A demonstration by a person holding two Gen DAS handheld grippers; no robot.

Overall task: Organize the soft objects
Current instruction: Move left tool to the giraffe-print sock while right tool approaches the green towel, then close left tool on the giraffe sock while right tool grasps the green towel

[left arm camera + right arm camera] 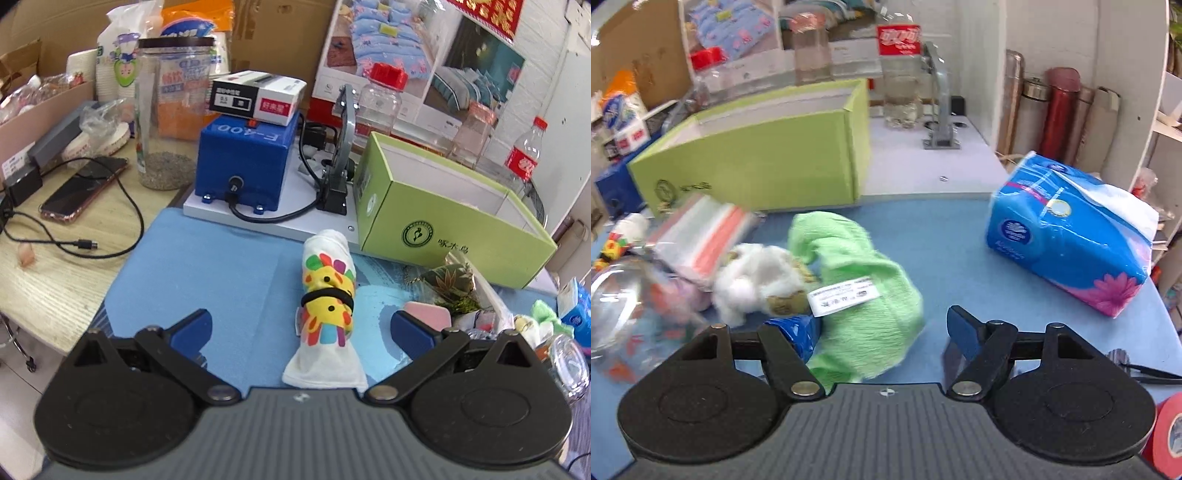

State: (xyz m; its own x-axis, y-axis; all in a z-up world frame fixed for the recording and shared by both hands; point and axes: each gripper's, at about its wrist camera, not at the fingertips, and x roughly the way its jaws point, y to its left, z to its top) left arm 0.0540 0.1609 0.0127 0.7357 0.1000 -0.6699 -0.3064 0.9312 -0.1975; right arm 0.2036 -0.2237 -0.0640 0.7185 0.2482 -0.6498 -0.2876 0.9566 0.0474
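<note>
A rolled white cloth with a colourful lion print [327, 306], bound by a black hair tie, lies on the blue mat [207, 266]. My left gripper [301, 328] is open, its jaws on either side of the roll's near end, not touching it. The open green box [439, 221] stands just behind; it also shows in the right wrist view [768, 162]. My right gripper [882, 332] is open around a green fluffy towel [860, 291] with a white label. A white plush toy [757, 277] lies left of the towel.
A blue tissue pack [1067, 236] lies to the right. A clear zip bag [701, 236] and a glass jar [631, 314] lie to the left. A blue machine [247, 162], a tall jar [173, 110], a phone [85, 188] and a cable lie beyond the mat. Red tape [1167, 432] sits near right.
</note>
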